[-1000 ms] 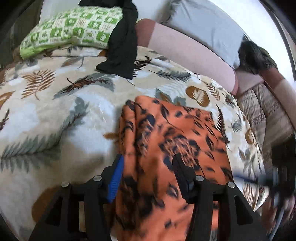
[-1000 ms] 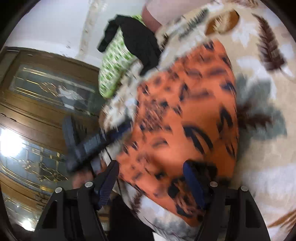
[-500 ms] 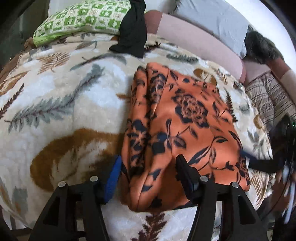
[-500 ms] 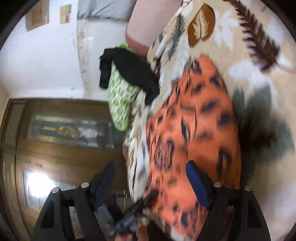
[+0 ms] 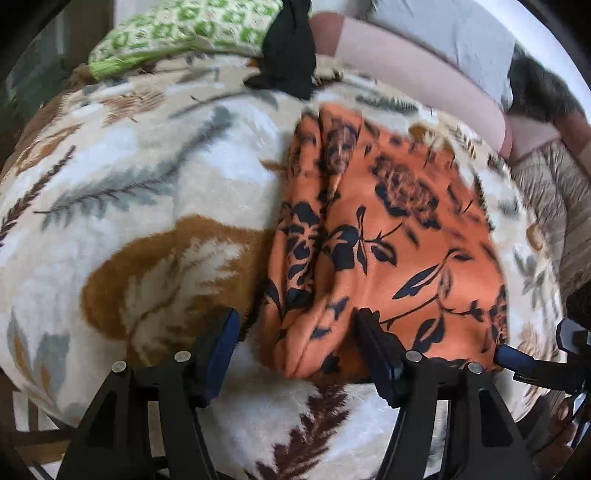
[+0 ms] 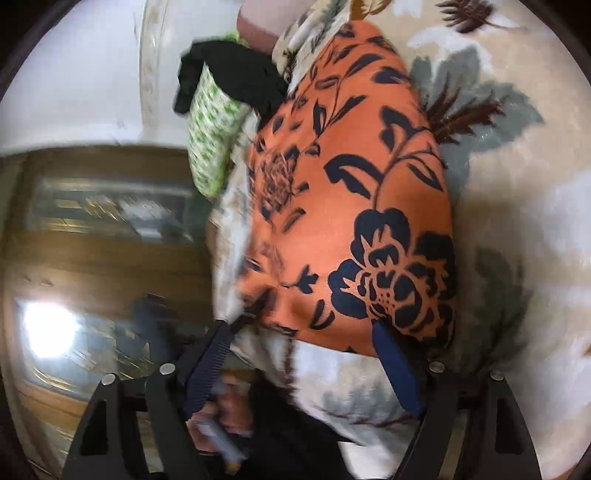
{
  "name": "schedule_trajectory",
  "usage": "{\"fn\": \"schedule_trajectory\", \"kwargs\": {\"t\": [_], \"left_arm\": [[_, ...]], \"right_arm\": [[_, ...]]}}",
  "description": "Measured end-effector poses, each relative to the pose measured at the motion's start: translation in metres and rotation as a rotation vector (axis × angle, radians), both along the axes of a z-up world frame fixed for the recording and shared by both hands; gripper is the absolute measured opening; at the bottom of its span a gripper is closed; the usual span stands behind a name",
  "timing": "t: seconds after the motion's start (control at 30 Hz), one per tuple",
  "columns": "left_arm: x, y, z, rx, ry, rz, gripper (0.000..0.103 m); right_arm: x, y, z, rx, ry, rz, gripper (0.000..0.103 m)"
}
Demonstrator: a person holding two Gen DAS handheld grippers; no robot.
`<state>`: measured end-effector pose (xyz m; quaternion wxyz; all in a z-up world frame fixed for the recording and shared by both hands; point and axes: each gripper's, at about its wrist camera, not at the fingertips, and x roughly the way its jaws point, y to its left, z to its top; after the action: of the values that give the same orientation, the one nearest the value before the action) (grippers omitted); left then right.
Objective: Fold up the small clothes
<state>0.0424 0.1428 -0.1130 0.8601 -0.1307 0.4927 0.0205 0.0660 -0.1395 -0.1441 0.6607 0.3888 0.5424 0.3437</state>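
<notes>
The orange floral garment (image 5: 388,240) lies folded on the leaf-patterned blanket (image 5: 147,221) covering the bed, filling the centre and right of the left wrist view. Its bunched, layered edge runs down the left side of the cloth to a rounded corner low in the frame.

A second ago the left gripper (image 5: 295,332) sat right over the fabric, with the cloth running down between its jaws and past the bottom of the frame. Now the camera has pulled back: the whole near hem shows, with bare blanket below it. The jaws are opening, and the folded corner sits between them without either pad pressing on it, so the cloth looks released.

The right gripper (image 6: 301,343) also stands with its jaws apart. In its view the garment fills the centre; one pad lies at the lower edge of the orange cloth and the other hangs off the side of the bed. It grips nothing. It shows too at the lower right edge of the left view.

I judge that a fold has just been laid down and let go. The piece looks compact, though the left edge is lumpy and may need smoothing.

A black garment (image 5: 291,48) drapes over a green patterned pillow (image 5: 184,33) at the top of the frame, probably next.
</notes>
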Motion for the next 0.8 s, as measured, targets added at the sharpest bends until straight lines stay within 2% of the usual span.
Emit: {"fn": "schedule_trajectory", "kwargs": {"t": [0.13, 0.27, 0.37, 0.4, 0.43, 0.47, 0.53, 0.57, 0.63, 0.7, 0.8], "left_arm": [[-0.001, -0.009, 0.026, 0.042, -0.096, -0.031, 0.068], [0.013, -0.027, 0.027, 0.076, -0.122, -0.1, 0.069], [0.03, -0.039, 0.008, 0.131, -0.079, -0.12, 0.069], [0.034, -0.039, -0.002, 0.146, -0.054, -0.112, 0.075], [0.037, -0.036, -0.009, 0.139, -0.046, -0.096, 0.079], [0.036, -0.032, -0.012, 0.117, -0.05, -0.078, 0.082], [0.036, -0.023, -0.014, 0.06, -0.04, -0.06, 0.083], [0.037, -0.021, -0.016, 0.047, -0.039, -0.063, 0.083], [0.037, -0.019, -0.02, 0.044, -0.041, -0.069, 0.085], [0.038, -0.018, -0.023, 0.033, -0.042, -0.068, 0.086], [0.036, -0.016, -0.024, 0.029, -0.046, -0.069, 0.086]], "right_arm": [[0.01, -0.017, 0.025, -0.067, -0.085, -0.045, 0.082], [0.042, -0.039, 0.004, -0.097, -0.022, -0.144, 0.082], [0.061, -0.035, -0.018, -0.068, 0.046, -0.139, 0.083], [0.066, -0.03, -0.024, -0.06, 0.062, -0.13, 0.083], [0.07, -0.023, -0.029, -0.09, 0.07, -0.123, 0.083], [0.073, -0.014, -0.034, -0.117, 0.073, -0.102, 0.075], [0.074, -0.005, -0.03, -0.211, 0.031, -0.09, 0.052], [0.072, -0.001, -0.024, -0.241, -0.004, -0.082, 0.049], [0.067, 0.007, -0.013, -0.323, -0.069, -0.071, 0.047], [0.072, 0.015, -0.022, -0.406, -0.082, -0.023, 0.047], [0.08, 0.0, -0.014, -0.293, -0.051, -0.057, 0.057]]}}
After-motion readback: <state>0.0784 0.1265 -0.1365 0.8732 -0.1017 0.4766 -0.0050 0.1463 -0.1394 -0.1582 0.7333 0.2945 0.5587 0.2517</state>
